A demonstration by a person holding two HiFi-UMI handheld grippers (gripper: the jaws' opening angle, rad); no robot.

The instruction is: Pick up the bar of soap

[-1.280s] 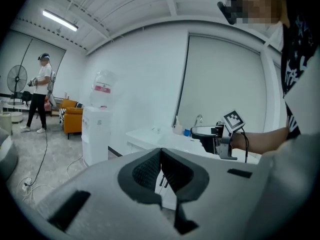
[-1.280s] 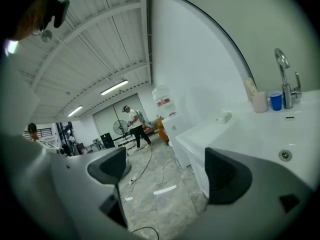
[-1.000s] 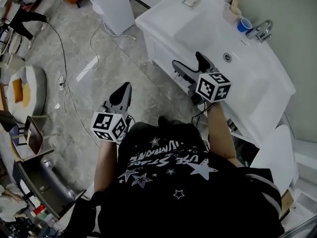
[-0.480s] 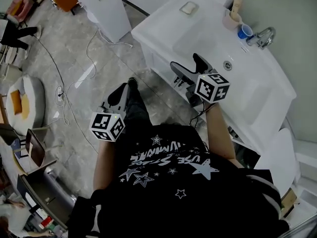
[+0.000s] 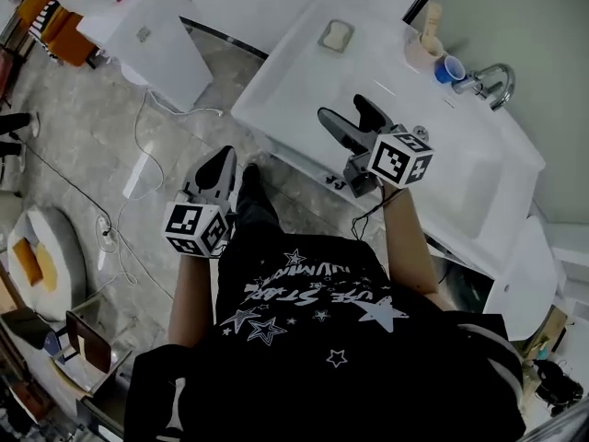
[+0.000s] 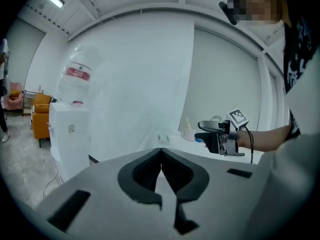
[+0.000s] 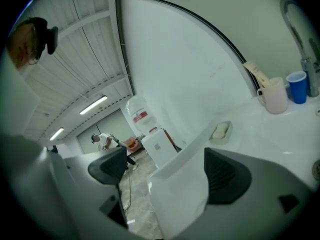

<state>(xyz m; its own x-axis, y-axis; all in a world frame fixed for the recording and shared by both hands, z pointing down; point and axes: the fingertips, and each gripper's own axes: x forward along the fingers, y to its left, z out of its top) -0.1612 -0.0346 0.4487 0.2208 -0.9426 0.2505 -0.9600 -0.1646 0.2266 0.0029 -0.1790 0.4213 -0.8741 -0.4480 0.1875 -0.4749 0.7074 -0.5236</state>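
Note:
The bar of soap [image 5: 335, 34] is pale beige and lies in a small dish [image 5: 323, 43] at the far left corner of the white sink counter [image 5: 276, 90]. In the right gripper view the bar of soap [image 7: 219, 130] sits ahead, beyond the jaws. My right gripper [image 5: 347, 118] hovers over the counter's near edge, open and empty, a good way short of the soap. My left gripper [image 5: 222, 165] hangs over the floor to the left of the counter, shut with nothing in it. In the left gripper view its jaws meet at the tips [image 6: 161, 151].
A beige cup [image 5: 422, 49] holding a brush, a blue cup [image 5: 450, 68] and a chrome tap [image 5: 488, 83] stand at the counter's back. The basin drain [image 5: 422, 133] lies right of my right gripper. A white water dispenser [image 5: 152, 40] and cables [image 5: 147, 145] occupy the floor at left.
The view has shifted toward the counter, so the soap dish now lies closer ahead. My right gripper has advanced over the counter's edge. The left gripper stays shut beside me.

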